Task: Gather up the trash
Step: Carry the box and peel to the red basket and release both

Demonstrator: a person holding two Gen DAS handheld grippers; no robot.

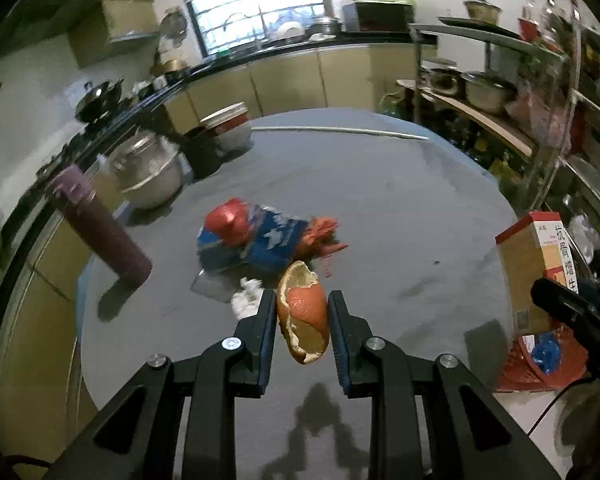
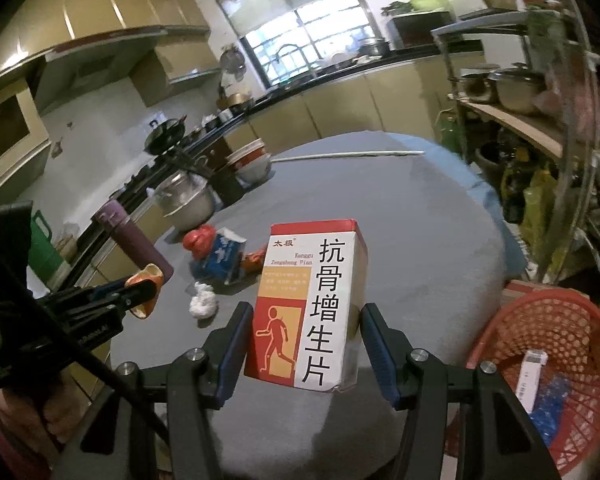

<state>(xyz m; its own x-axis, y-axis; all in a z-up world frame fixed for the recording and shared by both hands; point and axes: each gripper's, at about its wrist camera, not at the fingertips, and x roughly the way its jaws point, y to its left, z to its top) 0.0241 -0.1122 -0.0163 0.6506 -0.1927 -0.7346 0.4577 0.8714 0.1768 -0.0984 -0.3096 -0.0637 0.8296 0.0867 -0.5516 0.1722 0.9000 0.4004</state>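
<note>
Trash on grey round table (image 1: 380, 200): orange peel (image 1: 304, 320) pinched between left gripper (image 1: 302, 300) pads, lifted off the surface. Medicine carton (image 2: 312, 304) clamped by right gripper (image 2: 306, 316) across its narrow sides, also lifted. Peel looks light, floppy, slick on the rind side; grip across the curl is adequate. Carton probably light and crushable, so flat-face grip with modest squeeze suits it. Remaining pile mid-table: blue-red wrapper (image 1: 256, 236), white tissue wad (image 2: 202, 304), both soft and featherlight, best pinched at a bunched edge. Right view shows red basket (image 2: 548, 320) interior, already holding a blue item and a white strip; left view catches only its edge.
</note>
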